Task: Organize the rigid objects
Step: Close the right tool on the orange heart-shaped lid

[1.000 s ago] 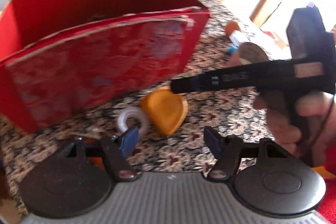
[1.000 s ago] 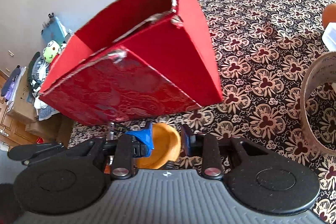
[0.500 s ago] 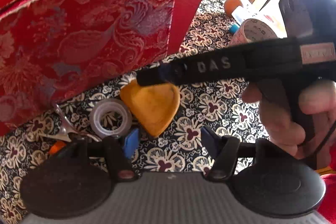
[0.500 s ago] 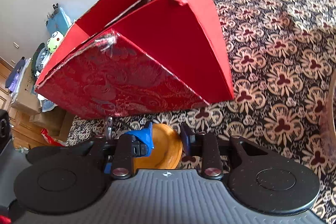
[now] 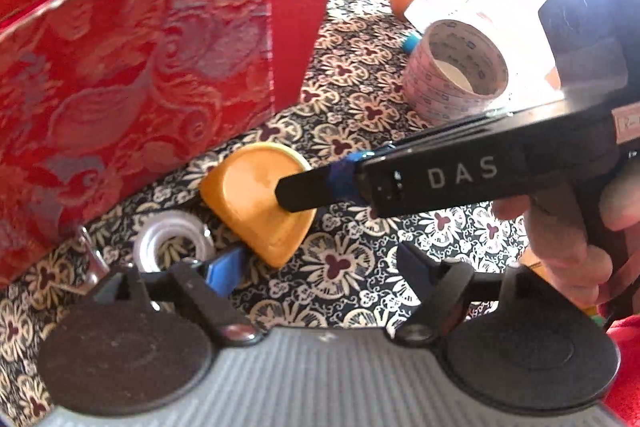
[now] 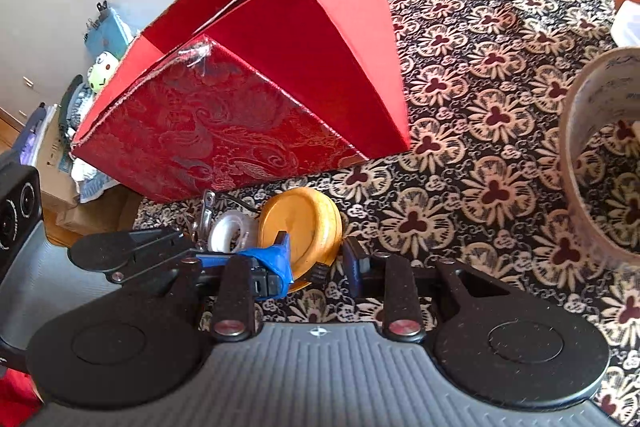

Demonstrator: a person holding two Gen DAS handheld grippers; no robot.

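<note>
Sorting looks barely begun: the orange rounded plastic lid (image 6: 304, 223), small clear tape roll (image 6: 232, 231) and large printed tape roll (image 5: 456, 67) all lie on the floral worktop (image 6: 480, 107) beside the red brocade box (image 6: 224, 131). The right tool (image 6: 316, 263) straddles the lid, jaws unclosed; the left tool (image 5: 316, 263) hangs spread, empty.

Box (image 5: 140, 75): stands on the patterned cloth (image 5: 360, 107), far and to your left.
Dish (image 5: 256, 203): lies on the cloth just near of the box.
Small tape ring (image 5: 172, 247): just left of the dish, touching or almost touching it.
Large tape roll (image 5: 456, 71): on the cloth, far right of the dish, well apart from the box.
Your right gripper (image 6: 316, 263): its fingers sit either side of the dish's near edge.
Your left gripper (image 5: 320, 267): near of the dish, which lies just beyond its left finger.
</note>
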